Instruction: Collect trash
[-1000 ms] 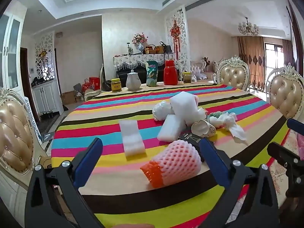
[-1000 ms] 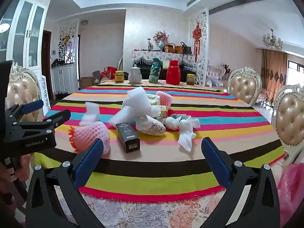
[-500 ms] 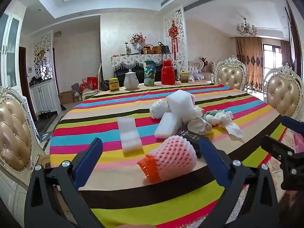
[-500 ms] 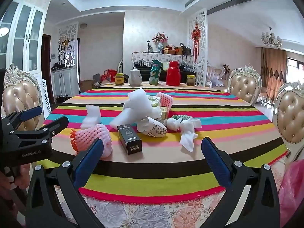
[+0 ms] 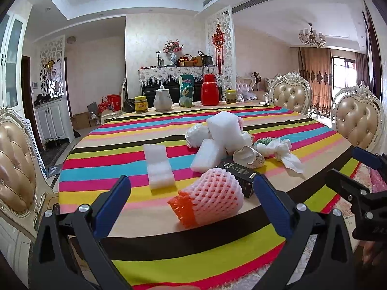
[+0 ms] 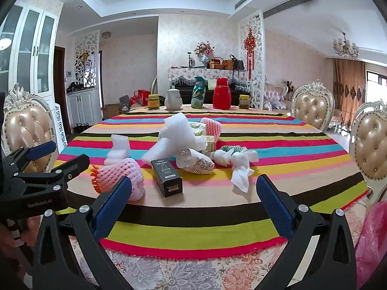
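**Striped table, trash heaped, both tongs wide and empty**

Striped cloth in bright bands covers the table [image 6: 278, 145], where the trash sits in a loose heap near the middle. Nearest the left tongs [image 5: 193, 207] lies a pink foam fruit net [image 5: 212, 199] with an orange end, on the cloth beyond the blue pads and touching neither. Behind it a black box [image 5: 241, 176] is partly hidden by the net and by the right-hand pad; its label is too small to read. From the right wrist view the same box [image 6: 167, 177] lies in full sight, just beside a crushed patterned paper cup [image 6: 196, 160]. White foam blocks [image 6: 174, 133] are piled on one another, covering a yellow carton behind them, of which only an edge shows. A crumpled white tissue [image 6: 238, 165] lies to the right, and a separate foam strip [image 5: 158, 166] lies apart on the left. A second pink net [image 6: 211, 126] peeks out behind the pile.

The right tongs [image 6: 193, 207] hang over the near table edge, spread wide, gripping nothing; the left tongs are equally spread and empty. A pink plastic bag [image 6: 372, 239] is cut off at the frame's lower right.

Compared with a second ago, the left tongs have edged nearer the foam net, which now looms larger between the pads; the heap itself lies unchanged.
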`<state>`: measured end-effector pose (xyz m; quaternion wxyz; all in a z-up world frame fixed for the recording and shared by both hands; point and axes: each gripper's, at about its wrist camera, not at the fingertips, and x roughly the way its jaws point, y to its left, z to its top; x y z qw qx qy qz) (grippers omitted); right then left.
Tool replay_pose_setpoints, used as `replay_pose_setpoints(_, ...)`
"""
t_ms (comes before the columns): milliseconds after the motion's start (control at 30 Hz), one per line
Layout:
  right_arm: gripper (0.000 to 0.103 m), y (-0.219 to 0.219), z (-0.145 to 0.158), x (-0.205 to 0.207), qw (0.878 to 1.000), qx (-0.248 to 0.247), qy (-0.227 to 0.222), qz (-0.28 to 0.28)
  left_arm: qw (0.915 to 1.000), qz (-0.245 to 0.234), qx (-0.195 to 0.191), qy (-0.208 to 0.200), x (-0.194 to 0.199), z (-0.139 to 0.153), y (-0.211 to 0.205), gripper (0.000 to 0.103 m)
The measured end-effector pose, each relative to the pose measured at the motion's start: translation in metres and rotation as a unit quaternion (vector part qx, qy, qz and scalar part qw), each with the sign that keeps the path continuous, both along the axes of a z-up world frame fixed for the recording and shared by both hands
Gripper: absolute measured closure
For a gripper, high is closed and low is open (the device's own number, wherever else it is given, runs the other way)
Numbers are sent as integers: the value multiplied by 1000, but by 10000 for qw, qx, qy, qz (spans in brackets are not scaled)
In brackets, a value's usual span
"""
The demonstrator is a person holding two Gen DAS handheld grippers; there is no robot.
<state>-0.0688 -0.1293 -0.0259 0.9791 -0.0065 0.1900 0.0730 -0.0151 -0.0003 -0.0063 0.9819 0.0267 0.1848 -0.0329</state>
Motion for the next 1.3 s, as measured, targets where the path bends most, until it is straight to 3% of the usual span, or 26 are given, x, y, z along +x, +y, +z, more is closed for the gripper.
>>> replay_pose_setpoints(1300, 7, -9, -6, 5, 9997, 210, 16, -93, 9998, -136, -154, -21, -1, -3, 0, 4)
